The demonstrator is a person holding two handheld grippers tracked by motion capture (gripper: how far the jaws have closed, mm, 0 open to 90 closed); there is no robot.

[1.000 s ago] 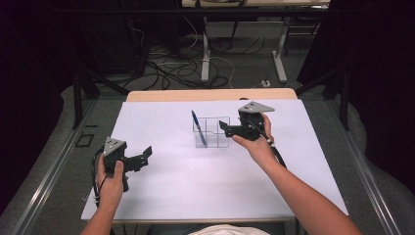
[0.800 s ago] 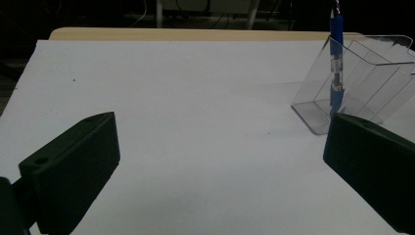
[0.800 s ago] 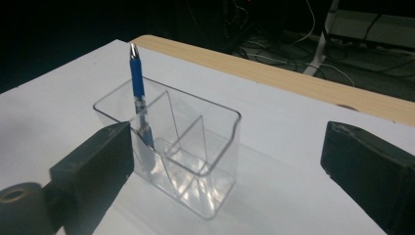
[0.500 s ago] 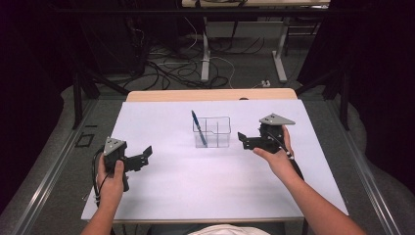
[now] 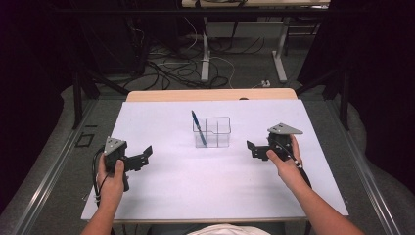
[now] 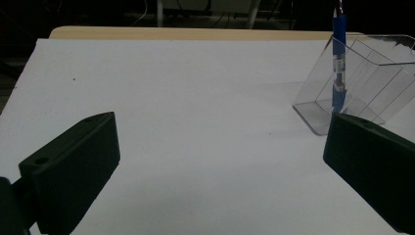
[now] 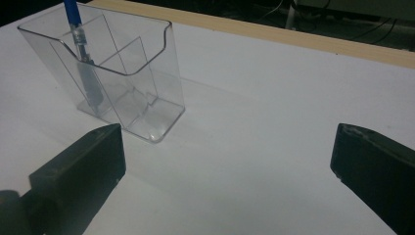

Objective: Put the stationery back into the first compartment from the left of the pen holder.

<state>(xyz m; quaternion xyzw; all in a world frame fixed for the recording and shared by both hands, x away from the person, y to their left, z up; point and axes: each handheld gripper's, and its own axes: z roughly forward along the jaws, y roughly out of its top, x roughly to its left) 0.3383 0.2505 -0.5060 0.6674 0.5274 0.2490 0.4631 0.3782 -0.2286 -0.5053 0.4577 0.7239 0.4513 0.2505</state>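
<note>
A clear plastic holder (image 5: 213,131) with compartments stands on the white table (image 5: 210,186) near its middle. A blue pen (image 5: 197,127) leans in the holder's left compartment, its top sticking out. The same holder (image 7: 112,73) and pen (image 7: 80,44) show close up in the right gripper view, and the holder (image 6: 362,81) with the pen (image 6: 338,63) sits at the right of the left gripper view. My left gripper (image 5: 144,154) is open at the table's left, holding nothing. To the holder's right, my right gripper (image 5: 252,148) is open too, with nothing between its jaws.
A wooden strip (image 5: 210,94) runs along the table's far edge. Beyond it lie cables (image 5: 166,68) on the floor and white desk legs (image 5: 280,49). Metal rails (image 5: 49,166) flank the table on both sides.
My right gripper has drawn back from the holder, moving right and toward the near side. The pen stays in the holder. The left gripper has not moved.
</note>
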